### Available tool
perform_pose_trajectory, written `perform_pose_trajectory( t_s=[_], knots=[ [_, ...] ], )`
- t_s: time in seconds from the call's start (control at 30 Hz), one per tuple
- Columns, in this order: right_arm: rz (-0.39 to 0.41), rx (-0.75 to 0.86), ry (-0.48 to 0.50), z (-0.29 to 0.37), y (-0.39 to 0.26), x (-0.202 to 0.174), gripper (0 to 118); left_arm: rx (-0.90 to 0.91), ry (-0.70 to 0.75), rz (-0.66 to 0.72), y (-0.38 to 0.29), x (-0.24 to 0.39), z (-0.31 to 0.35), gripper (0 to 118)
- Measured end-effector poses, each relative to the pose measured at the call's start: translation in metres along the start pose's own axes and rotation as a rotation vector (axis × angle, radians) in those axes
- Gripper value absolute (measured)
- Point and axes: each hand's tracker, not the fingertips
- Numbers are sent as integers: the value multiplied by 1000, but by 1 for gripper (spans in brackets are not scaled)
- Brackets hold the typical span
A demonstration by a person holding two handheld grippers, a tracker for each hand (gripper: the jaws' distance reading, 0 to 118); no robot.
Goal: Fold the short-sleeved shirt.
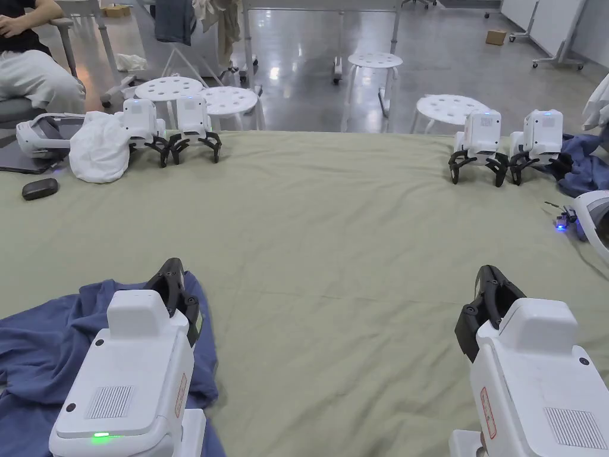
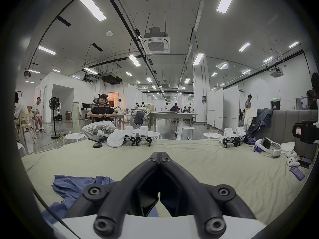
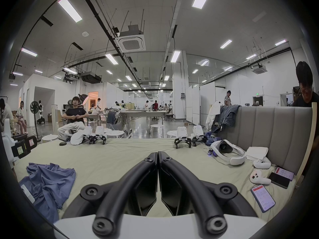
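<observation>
Blue shirt [image 1: 41,351] crumpled beside my closed, empty left gripper [image 1: 172,275]; right gripper [image 1: 489,285] closed; I risk pinching bedsheet [image 1: 333,238].

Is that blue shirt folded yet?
No. The blue shirt lies crumpled in a loose heap on the green sheet, beside the left gripper.

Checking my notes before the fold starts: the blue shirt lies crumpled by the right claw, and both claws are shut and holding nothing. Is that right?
One thing is off: the blue shirt lies crumpled by the left claw, not the right claw, as the head view shows. Both claws are shut and holding nothing, as you said.
</observation>
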Motion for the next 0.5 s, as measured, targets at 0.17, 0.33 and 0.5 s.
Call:
perform_pose_trajectory(
  t_s=[0.17, 0.33, 0.5],
  knots=[
    [1, 1, 1, 0, 0, 0, 4, 1, -1, -6, 0, 1, 0, 0],
    [-1, 0, 0, 0, -1, 0, 4, 5, -5, -9, 0, 1, 0, 0],
    [2, -2, 2, 1, -1, 0, 4, 5, -1, 11, 1, 0, 0, 0]
  ],
)
